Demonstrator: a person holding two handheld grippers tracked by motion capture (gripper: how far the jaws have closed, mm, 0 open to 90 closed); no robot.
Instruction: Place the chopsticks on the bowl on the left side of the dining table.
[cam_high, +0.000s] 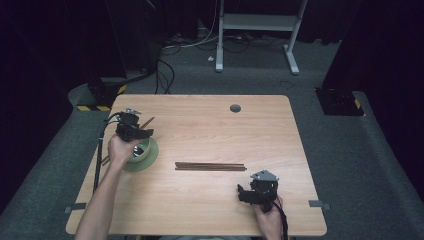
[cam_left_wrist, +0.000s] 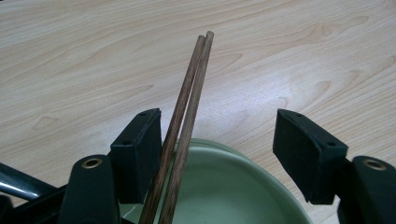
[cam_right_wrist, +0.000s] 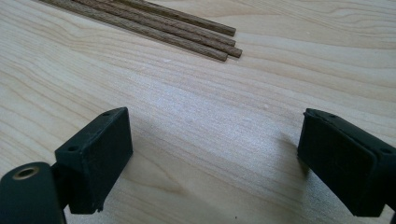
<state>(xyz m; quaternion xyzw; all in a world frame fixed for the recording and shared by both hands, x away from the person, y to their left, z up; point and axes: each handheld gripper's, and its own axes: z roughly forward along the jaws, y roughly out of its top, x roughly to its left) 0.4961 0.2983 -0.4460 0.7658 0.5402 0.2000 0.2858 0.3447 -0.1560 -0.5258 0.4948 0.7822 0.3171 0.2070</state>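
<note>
A green bowl (cam_high: 148, 156) sits at the table's left side. Two brown chopsticks (cam_high: 147, 122) lie slanted across its rim. My left gripper (cam_high: 134, 131) hovers over the bowl. In the left gripper view it is open (cam_left_wrist: 217, 149); the chopstick pair (cam_left_wrist: 191, 93) passes just beside the left jaw, resting on the bowl (cam_left_wrist: 229, 191) without being pinched. Several more chopsticks (cam_high: 210, 166) lie side by side at mid-table. My right gripper (cam_high: 250, 192) is near the front right, open (cam_right_wrist: 215, 154) over bare wood, with the chopstick ends (cam_right_wrist: 187, 32) a short way ahead of it.
The light wooden table (cam_high: 210, 130) has a dark round grommet (cam_high: 235, 108) near its far edge. The left gripper's black cable (cam_high: 100, 150) runs down along the left edge. A white desk frame (cam_high: 257, 30) and floor cables lie beyond the table.
</note>
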